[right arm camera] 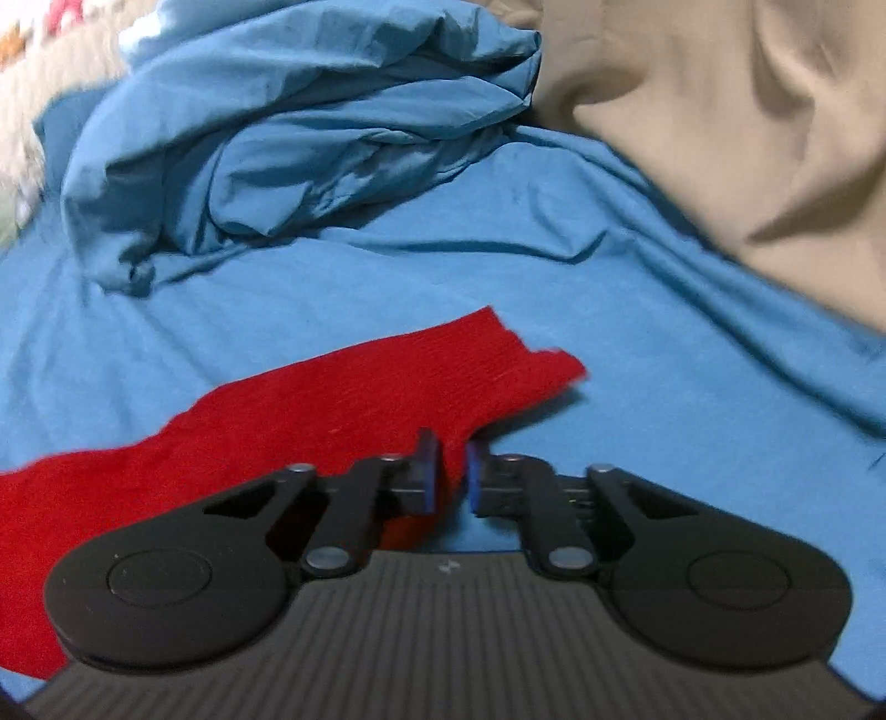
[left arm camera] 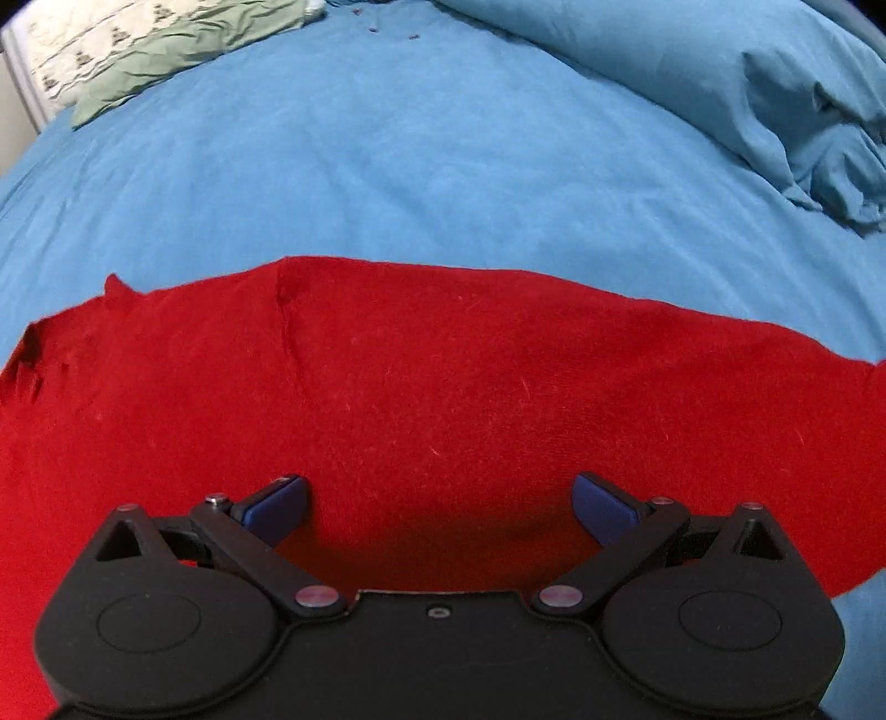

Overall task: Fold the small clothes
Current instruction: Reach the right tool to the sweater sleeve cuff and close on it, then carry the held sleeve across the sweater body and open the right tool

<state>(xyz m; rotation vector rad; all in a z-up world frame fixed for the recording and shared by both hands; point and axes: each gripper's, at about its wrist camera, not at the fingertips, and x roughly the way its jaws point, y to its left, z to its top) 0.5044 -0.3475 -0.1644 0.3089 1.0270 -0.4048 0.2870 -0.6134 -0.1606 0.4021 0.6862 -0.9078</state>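
red cloth (left arm camera: 443, 399): the task's thing, a knitted piece lying flat on the blue bed sheet (left arm camera: 387, 166), spread wide, with a ribbed end (right arm camera: 476, 360) pointing toward the heaped blue bedding.
right gripper (right arm camera: 454, 471): clenched at the lower edge of the red cloth's ribbed end; the pads look pinched on a thin bit of that edge, though blur makes the bite hard to judge.
left gripper (left arm camera: 437, 498): released, fingers spread wide, hanging right above the middle of the red cloth, nothing between them.
step in hand: judged to be taking hold of the red cloth for a first fold.
doing it well: the left should take the same long edge of the red cloth as the right, so both lift one straight line.
care: pinch only the red cloth, not the sheet under it; a shallow bite may slip.
surroundings: a green pillow (left arm camera: 166, 50) lies far past the red cloth; a beige blanket (right arm camera: 747, 111) sits beyond it.
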